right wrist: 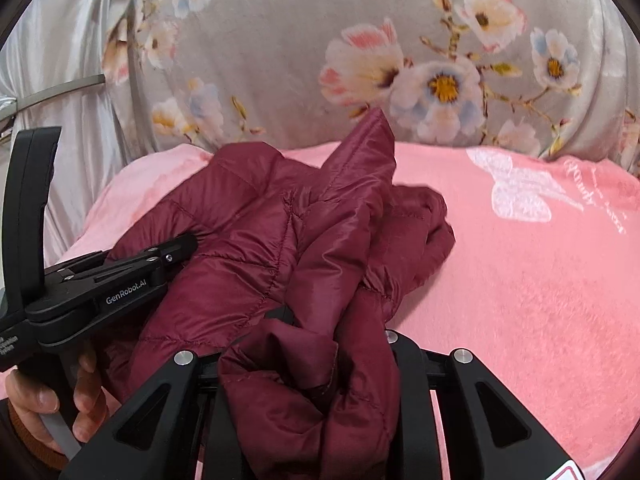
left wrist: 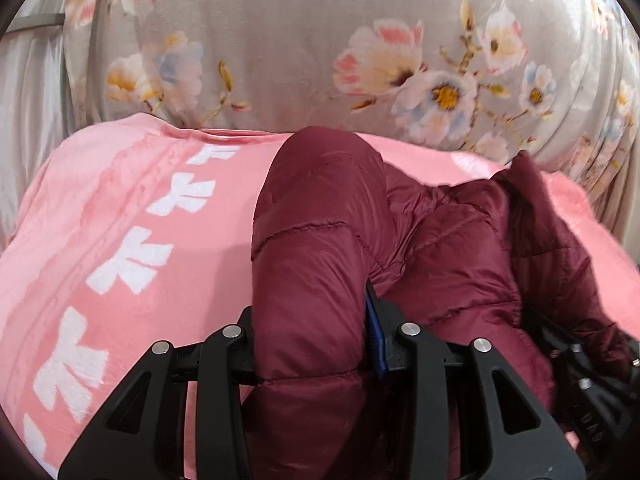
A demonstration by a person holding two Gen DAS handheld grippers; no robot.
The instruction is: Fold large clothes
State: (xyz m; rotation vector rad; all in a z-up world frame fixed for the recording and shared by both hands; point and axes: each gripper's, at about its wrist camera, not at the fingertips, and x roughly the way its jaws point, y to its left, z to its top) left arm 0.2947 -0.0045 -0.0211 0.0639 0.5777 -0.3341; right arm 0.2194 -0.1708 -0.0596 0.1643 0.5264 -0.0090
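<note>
The dark red puffy jacket (left wrist: pixel 320 240) lies in a bunched heap on a pink blanket (left wrist: pixel 120 220); behind it is a grey cover with flowers (left wrist: pixel 280 40).

The left wrist view shows the left claw (left wrist: pixel 316 344) squeezing a fat, padded part of the jacket between its two fingers; that part bulges up in front of the camera; white bow shapes run down the blanket on the left side; at the far right edge a bit of the other black tool peeks out under the jacket.

The right wrist view shows the right claw (right wrist: pixel 312 360) pinching a thinner, crumpled fold of the jacket, its fingers hidden by the cloth; only here can you see the left claw from the side, poking into the jacket, and the person's hand (right wrist: pixel 52 404) gripping its handle; a white butterfly (right wrist: pixel 516 192) is printed on the blanket.
</note>
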